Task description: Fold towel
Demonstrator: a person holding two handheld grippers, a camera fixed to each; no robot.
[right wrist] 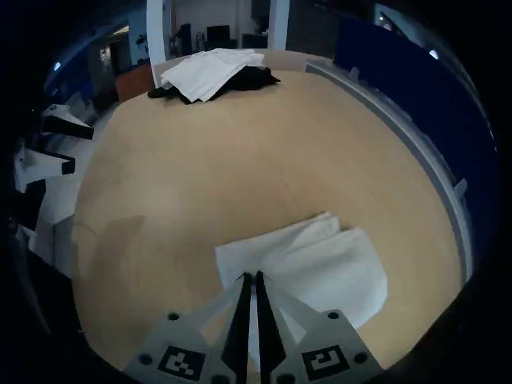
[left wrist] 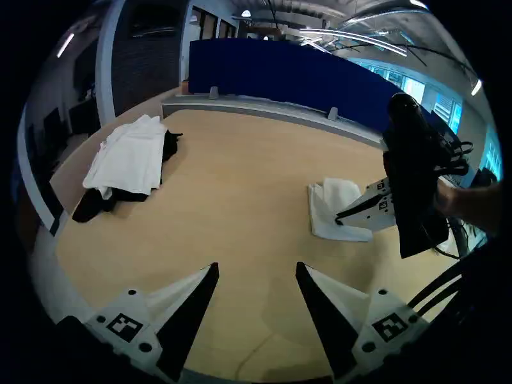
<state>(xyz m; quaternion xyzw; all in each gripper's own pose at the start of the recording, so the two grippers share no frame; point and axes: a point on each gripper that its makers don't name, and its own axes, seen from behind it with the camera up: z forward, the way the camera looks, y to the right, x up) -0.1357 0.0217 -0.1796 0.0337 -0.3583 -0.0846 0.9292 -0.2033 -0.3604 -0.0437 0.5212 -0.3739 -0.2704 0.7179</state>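
A folded white towel (right wrist: 320, 265) (left wrist: 333, 205) lies flat on the light wooden table (right wrist: 224, 166). My right gripper (right wrist: 252, 276) has its tips on the towel's near fold, fingers pressed together with only a thin strip of cloth between them. In the left gripper view the right gripper (left wrist: 339, 221) comes in from the right, held by a hand, with its tips on the same towel. My left gripper (left wrist: 256, 269) is open above bare table, well short of the towel. The left gripper (right wrist: 70, 146) is also at the far left edge of the right gripper view.
A pile of white towels (left wrist: 128, 157) (right wrist: 208, 70) lies on black cloth (left wrist: 93, 205) at the table's far corner. A blue partition (left wrist: 288, 73) with a grey base runs along the table's far edge. Bare wood spans between the pile and the folded towel.
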